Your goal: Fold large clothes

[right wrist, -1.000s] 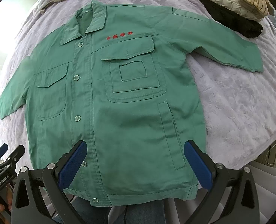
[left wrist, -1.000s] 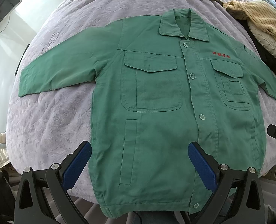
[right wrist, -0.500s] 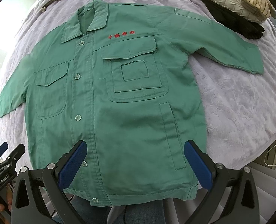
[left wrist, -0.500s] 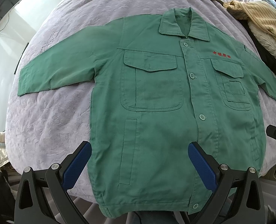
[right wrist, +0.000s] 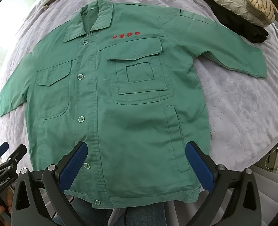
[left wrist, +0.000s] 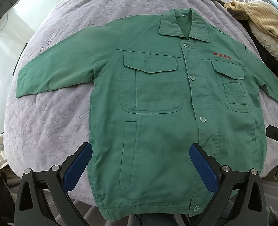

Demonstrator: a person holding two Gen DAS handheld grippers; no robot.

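Jacket [left wrist: 157, 98], one, buttoned flat on bedspread [left wrist: 54, 122]; five buttons, two chest pockets.

red chest lettering [right wrist: 126, 35] — unreadable | striped garment [right wrist: 238, 1] — cut off at edge

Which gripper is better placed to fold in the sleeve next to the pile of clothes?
Right. The right gripper hangs open over the jacket half whose sleeve lies beside the pile; the left gripper, also open, faces the opposite half.
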